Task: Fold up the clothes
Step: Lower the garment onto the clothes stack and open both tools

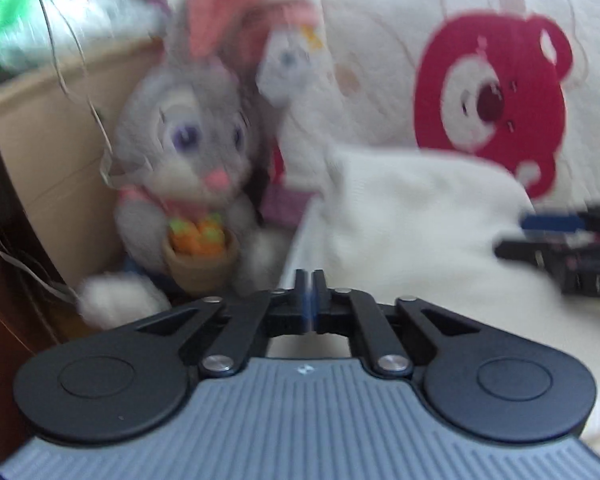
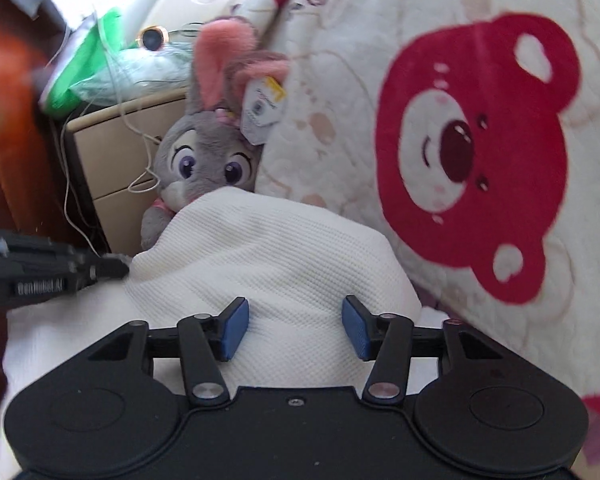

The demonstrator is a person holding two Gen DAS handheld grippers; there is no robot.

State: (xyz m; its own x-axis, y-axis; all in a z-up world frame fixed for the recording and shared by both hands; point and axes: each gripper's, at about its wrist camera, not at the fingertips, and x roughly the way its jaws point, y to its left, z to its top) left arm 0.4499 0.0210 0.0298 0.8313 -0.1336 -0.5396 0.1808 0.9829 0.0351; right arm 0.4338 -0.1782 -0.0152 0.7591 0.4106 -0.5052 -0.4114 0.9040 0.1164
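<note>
Right wrist view: my right gripper [image 2: 295,330] tilts down, jaws wide over the white garment [image 2: 268,256], gripping nothing. My left gripper [image 1: 310,294] is pinched closed, empty, beside it.

- The left gripper [image 1: 310,280] has its two black fingers pressed together, blue pads meeting edge to edge, nothing visible between them.
- Seen from the right wrist, it reaches in from the left, its tip touching the left edge of the white garment [image 2: 268,264].
- The right gripper [image 2: 295,330] stands with jaws apart, blue pads [image 2: 236,330] facing each other just above the garment's near side, gripping nothing.
</note>
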